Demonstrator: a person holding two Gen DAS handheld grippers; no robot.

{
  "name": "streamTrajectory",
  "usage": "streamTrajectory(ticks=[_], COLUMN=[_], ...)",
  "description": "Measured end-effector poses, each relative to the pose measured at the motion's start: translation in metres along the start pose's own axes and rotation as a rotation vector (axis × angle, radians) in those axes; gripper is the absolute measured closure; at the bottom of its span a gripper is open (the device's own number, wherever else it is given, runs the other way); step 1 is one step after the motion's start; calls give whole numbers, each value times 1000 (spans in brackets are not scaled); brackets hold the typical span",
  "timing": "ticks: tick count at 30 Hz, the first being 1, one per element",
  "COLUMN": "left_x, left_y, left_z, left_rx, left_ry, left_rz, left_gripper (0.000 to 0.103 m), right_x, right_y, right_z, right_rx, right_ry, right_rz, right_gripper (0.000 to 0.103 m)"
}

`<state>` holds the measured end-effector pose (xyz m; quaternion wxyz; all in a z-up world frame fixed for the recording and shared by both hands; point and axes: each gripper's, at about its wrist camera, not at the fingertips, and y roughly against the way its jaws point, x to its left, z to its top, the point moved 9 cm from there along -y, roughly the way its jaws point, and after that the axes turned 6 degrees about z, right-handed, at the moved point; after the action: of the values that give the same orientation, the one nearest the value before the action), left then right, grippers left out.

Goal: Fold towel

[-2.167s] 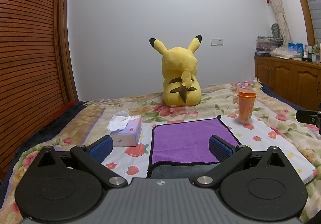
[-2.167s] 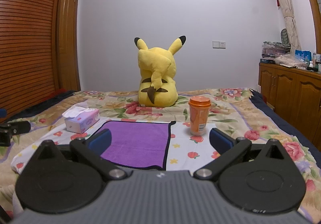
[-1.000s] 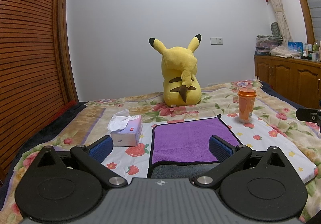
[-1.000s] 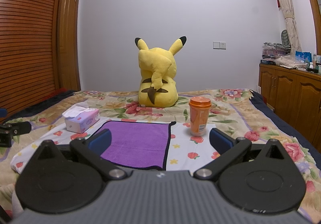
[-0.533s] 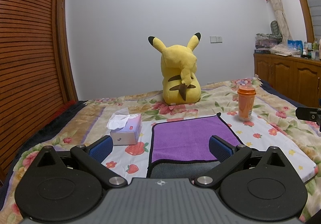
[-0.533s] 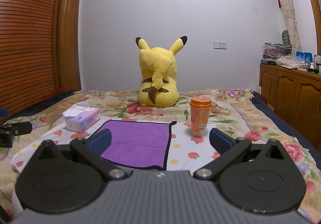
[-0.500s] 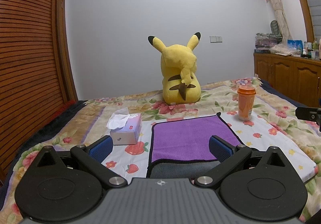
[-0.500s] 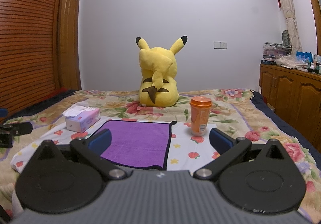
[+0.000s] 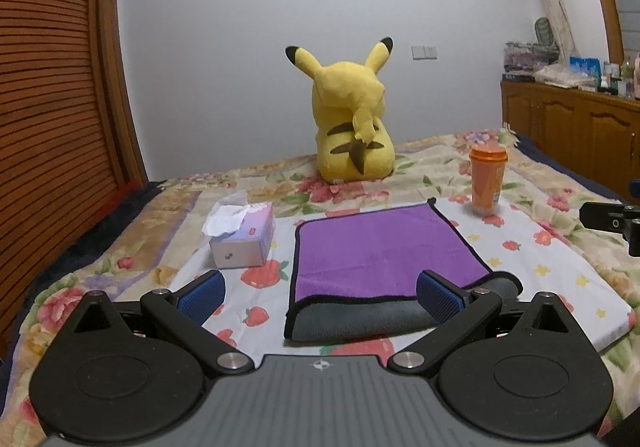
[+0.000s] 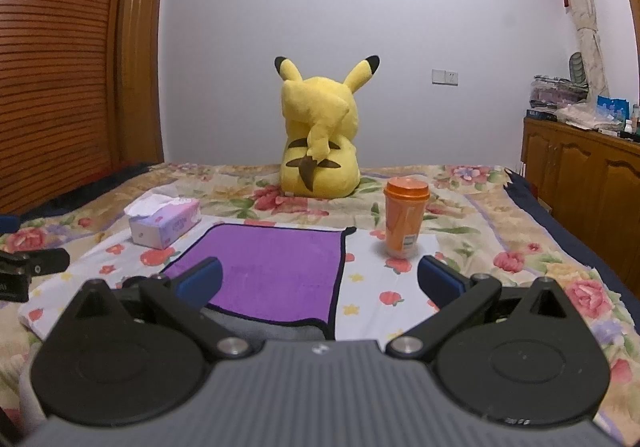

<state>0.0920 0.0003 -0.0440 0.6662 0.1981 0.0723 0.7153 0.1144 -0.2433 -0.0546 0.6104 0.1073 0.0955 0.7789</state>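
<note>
A purple towel (image 9: 380, 247) with black trim and a grey underside lies on the floral bedsheet, folded over, with its grey fold at the near edge. It also shows in the right wrist view (image 10: 276, 267). My left gripper (image 9: 320, 293) is open and empty, just before the towel's near edge. My right gripper (image 10: 320, 283) is open and empty, over the towel's near right corner. The right gripper's tip shows at the far right of the left wrist view (image 9: 612, 221). The left gripper's tip shows at the far left of the right wrist view (image 10: 32, 267).
A yellow Pikachu plush (image 9: 350, 131) sits behind the towel. A tissue box (image 9: 242, 235) stands left of the towel and an orange cup (image 9: 486, 179) right of it. A wooden slatted wardrobe (image 9: 52, 107) is on the left, a wooden cabinet (image 9: 572, 123) on the right.
Both grippers have risen slightly and tilted down a little, so the bed shows somewhat lower in view. The towel has not moved and both grippers stay open.
</note>
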Motion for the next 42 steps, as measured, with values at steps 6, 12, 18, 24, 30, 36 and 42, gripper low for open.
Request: streamTrajectory(ticks=[6,12,18,24,30,36,42], left_x=[-8,-10,-14,-18,-17,-15,-12], left_y=[-10,-19,-31,-43,-57,-72,-85], left_z=[-3,-4,-6,-10,-11,-12,-16], left_rx=[23,37,63,90,105,129,148], left_ry=[-25,-32,-41,-73,-86,-75,-67], left_rz=[-1,-11,-28,-43,-48,-59,-70], left_gripper=[0,0,0,0,0,0,0], right_x=[4,9,12,11,12,11,10], right_y=[-8,-16,-25,-36,-47,-56,-70], right_z=[-5,-7,-11,-15,-17,-19,-23], right_rx=[30,52,75,102,120,140,169], right_ry=[17,34,34,19,22,24,28], right_rz=[1,10,19,31,45,60,70], right_gripper=[0,0,0,0,0,0,0])
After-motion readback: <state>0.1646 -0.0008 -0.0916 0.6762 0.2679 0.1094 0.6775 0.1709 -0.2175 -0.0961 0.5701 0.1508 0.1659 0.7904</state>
